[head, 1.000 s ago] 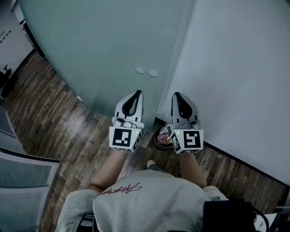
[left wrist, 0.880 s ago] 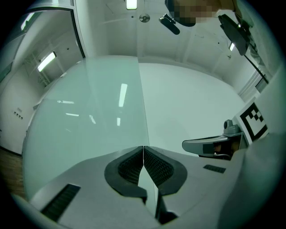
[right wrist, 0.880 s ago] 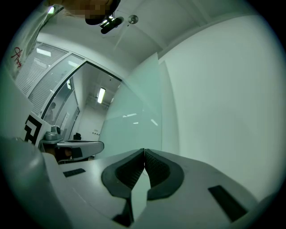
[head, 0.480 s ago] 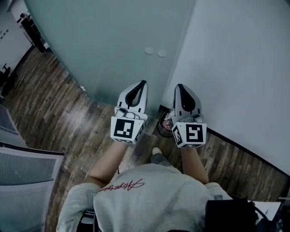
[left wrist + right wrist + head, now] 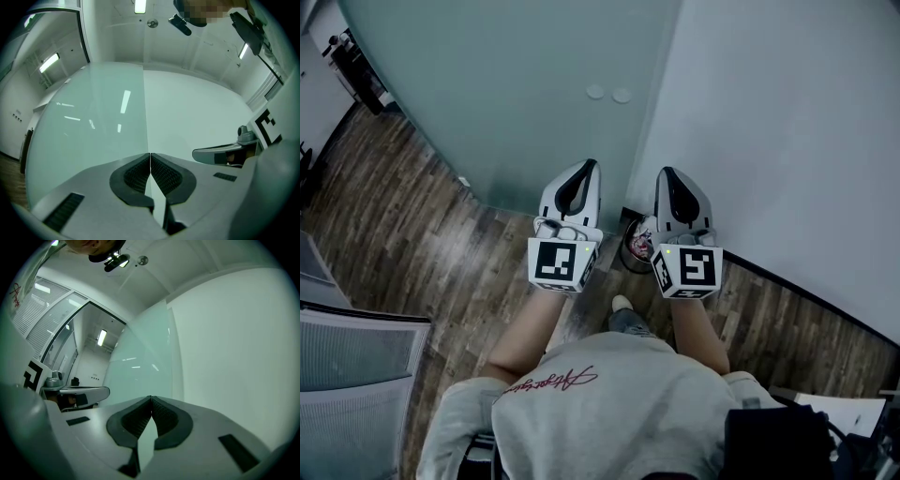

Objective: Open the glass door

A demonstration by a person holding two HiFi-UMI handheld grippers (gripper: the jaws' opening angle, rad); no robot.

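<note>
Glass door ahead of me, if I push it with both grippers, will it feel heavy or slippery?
The glass door is a large frosted pane, so it is probably heavy and stiff. Its smooth face shows light reflections, so the shut left gripper and right gripper may slide on it.

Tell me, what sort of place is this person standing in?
Probably an office or similar workplace: a frosted glass door set beside a plain white wall, wood-plank floor, and a small waste bin in the corner.
</note>
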